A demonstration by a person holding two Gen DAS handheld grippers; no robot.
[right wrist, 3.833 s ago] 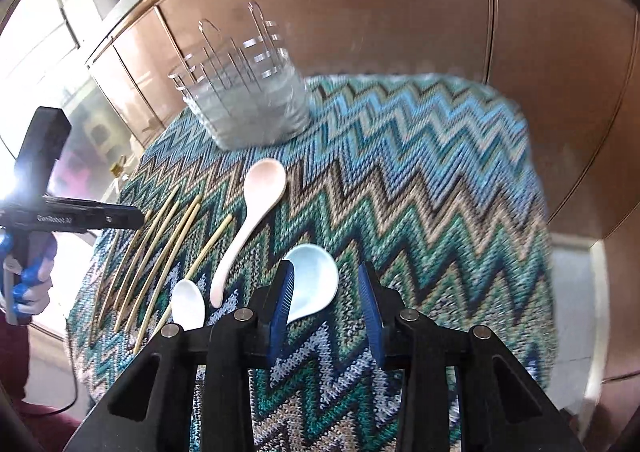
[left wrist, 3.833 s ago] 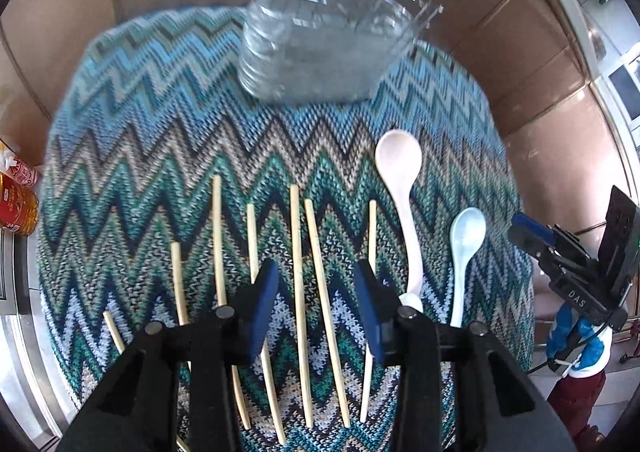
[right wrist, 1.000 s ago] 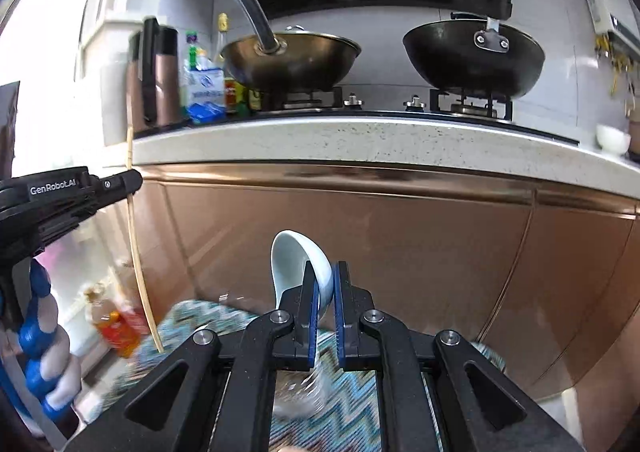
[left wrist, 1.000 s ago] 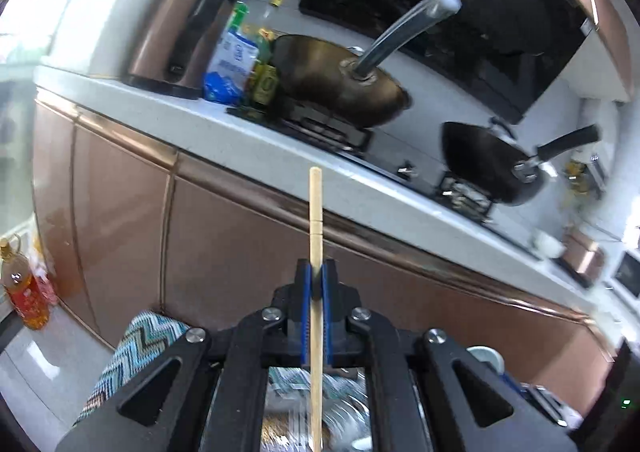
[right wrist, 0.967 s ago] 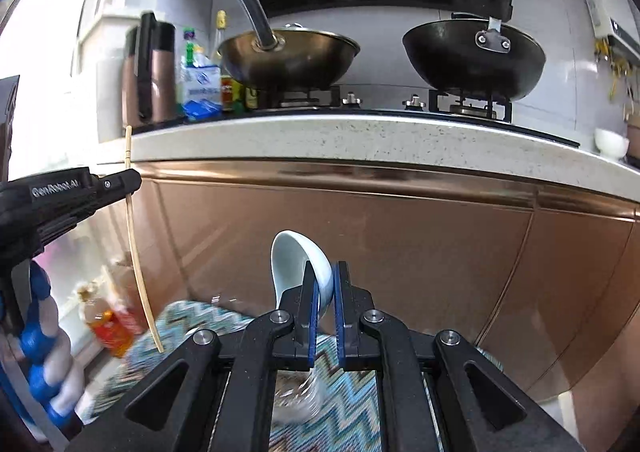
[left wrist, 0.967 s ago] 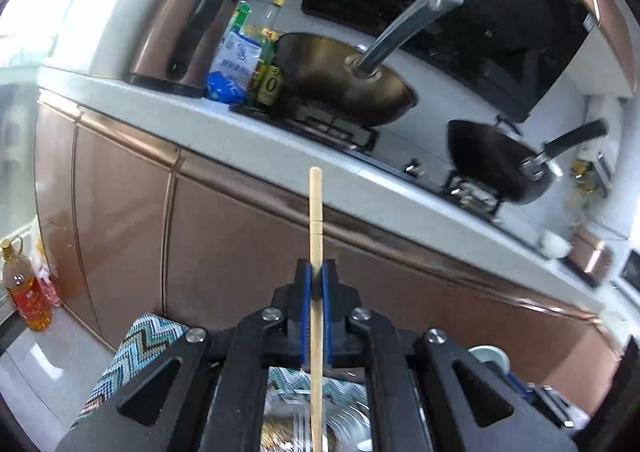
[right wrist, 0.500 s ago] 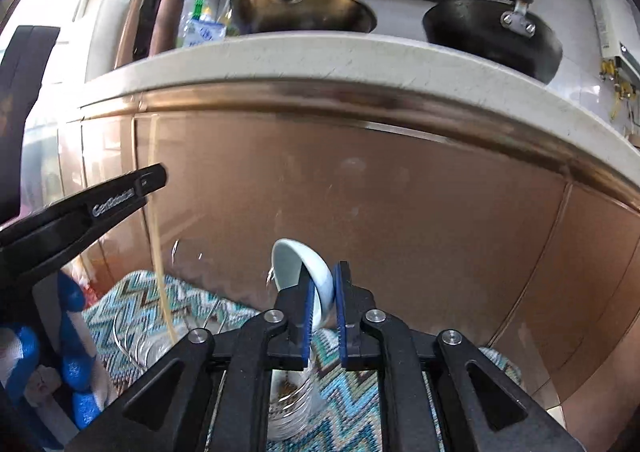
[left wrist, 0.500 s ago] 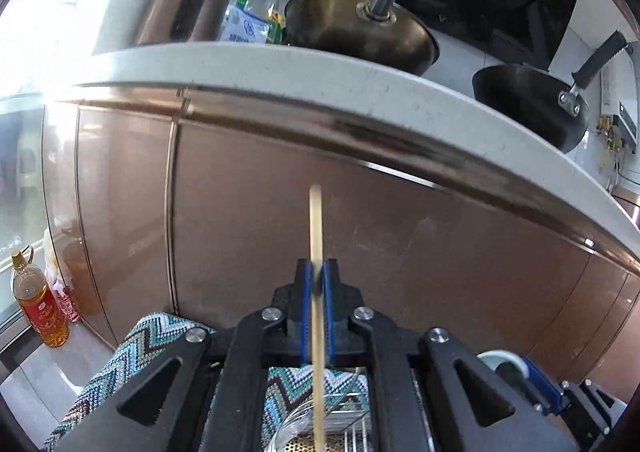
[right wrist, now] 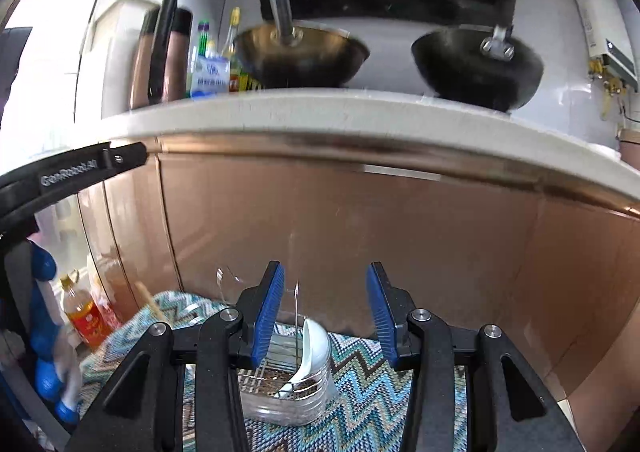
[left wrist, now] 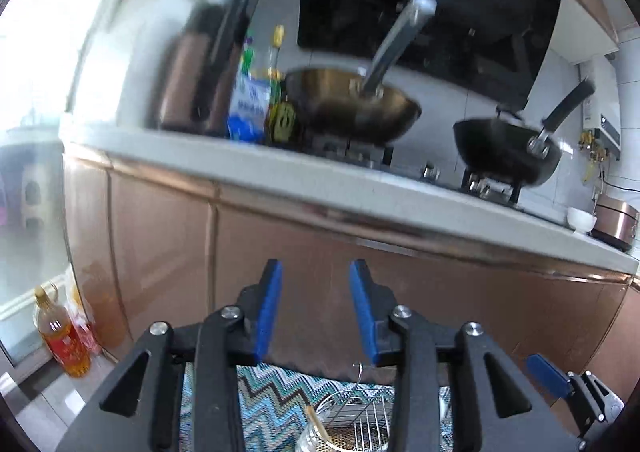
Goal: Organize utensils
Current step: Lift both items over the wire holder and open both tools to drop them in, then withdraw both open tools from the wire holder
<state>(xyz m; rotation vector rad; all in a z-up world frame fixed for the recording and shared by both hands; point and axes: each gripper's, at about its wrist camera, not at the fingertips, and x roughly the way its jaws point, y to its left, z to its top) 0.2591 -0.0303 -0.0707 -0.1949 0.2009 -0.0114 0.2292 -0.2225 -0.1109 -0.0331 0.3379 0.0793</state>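
Utensil holder (right wrist: pixel 288 396) contains a white spoon (right wrist: pixel 310 352) and a chopstick (left wrist: pixel 316 422); left gripper (left wrist: pixel 316 312) and right gripper (right wrist: pixel 326 312), jaws just parted, grip nothing.

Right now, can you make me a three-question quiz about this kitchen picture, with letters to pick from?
1. Where is the white spoon?
A. in the clear holder
B. in the black wok
C. on the counter

2. How many woks sit on the stove?
A. one
B. two
C. four

3. How is the right hand-held gripper?
A. shut on a spoon
B. shut on a chopstick
C. open, holding nothing

Answers: 1 A, the spoon leans inside the holder. 2 B, a brass-coloured wok and a black wok. 3 C, its blue pads stand apart around bare space.
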